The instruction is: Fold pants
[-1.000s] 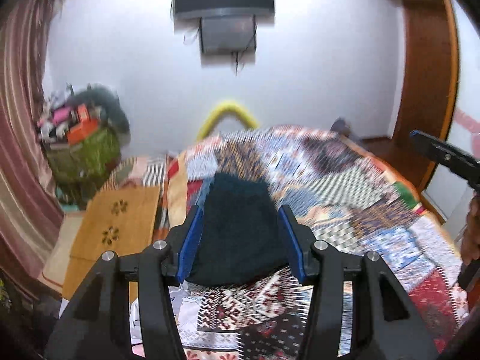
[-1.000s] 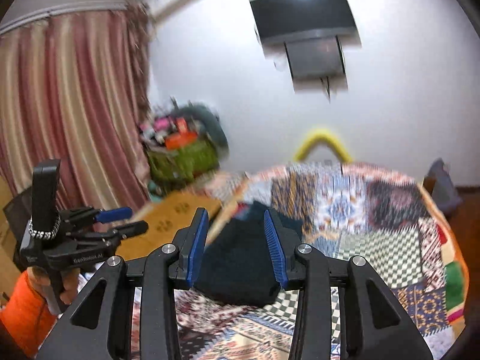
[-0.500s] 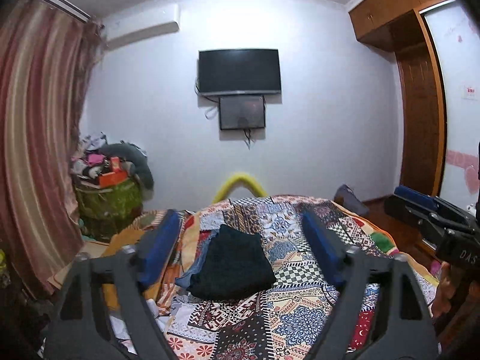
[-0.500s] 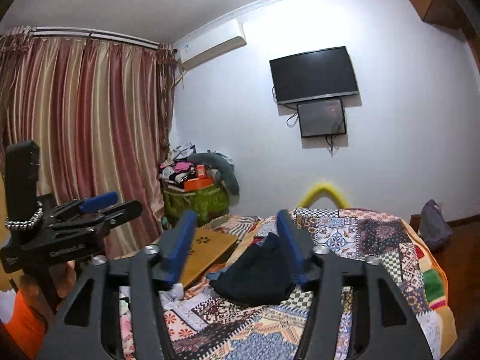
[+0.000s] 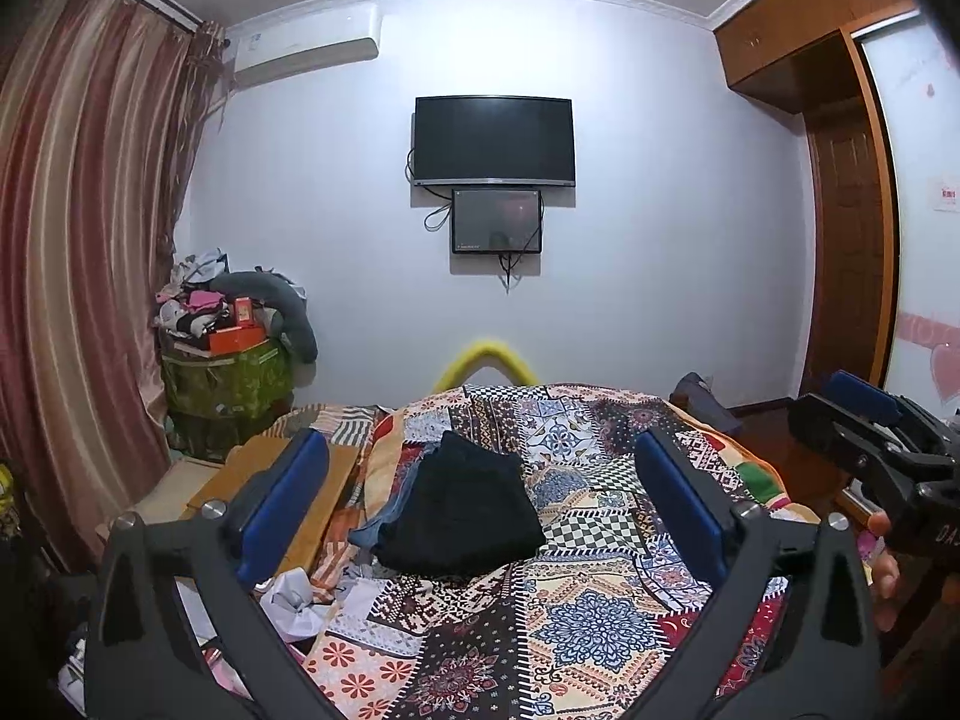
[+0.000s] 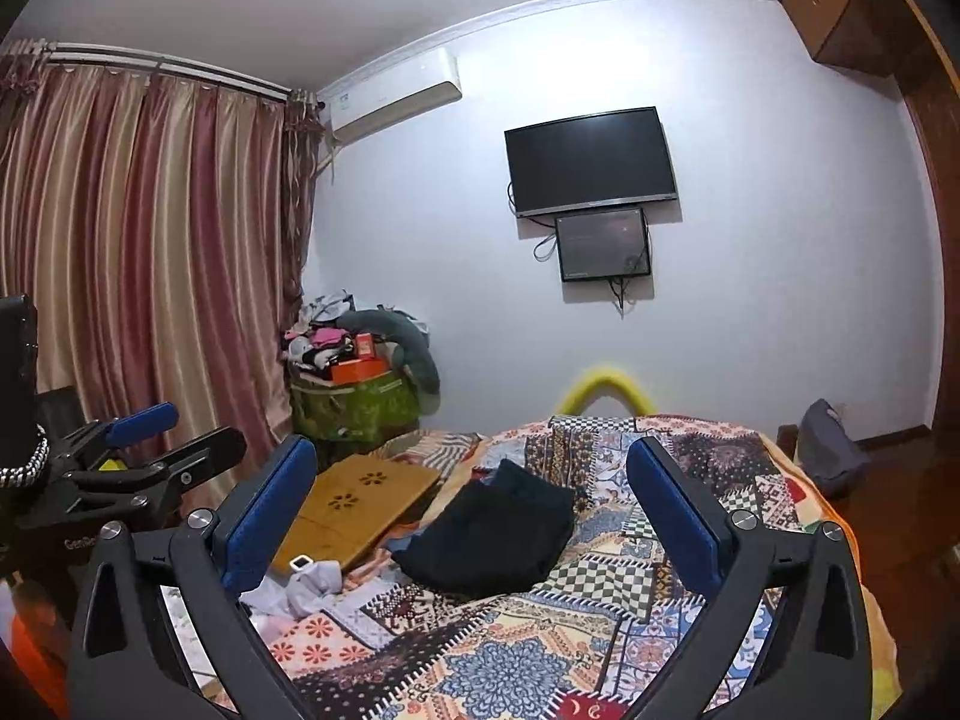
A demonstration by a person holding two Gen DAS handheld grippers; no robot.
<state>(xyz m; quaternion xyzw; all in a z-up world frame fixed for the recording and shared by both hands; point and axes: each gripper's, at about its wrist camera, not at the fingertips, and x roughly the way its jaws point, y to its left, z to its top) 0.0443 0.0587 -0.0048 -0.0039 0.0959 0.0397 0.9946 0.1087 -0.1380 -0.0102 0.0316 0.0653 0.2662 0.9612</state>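
From the left wrist, the left gripper [image 5: 480, 498] has its jaws opening wide, with nothing between the blue pads. The dark pants [image 5: 462, 510] lie folded in a compact pile on the patchwork bedspread [image 5: 600, 630] (over a blue garment [image 5: 375, 531] peeking out at their left). The right gripper [image 5: 864, 420] shows at the right edge.

From the right wrist, the right gripper [image 6: 471, 498] likewise has its jaws opening and empty. The pants [image 6: 492, 534] rest on the bed, beside a wooden lap desk [image 6: 360, 504].
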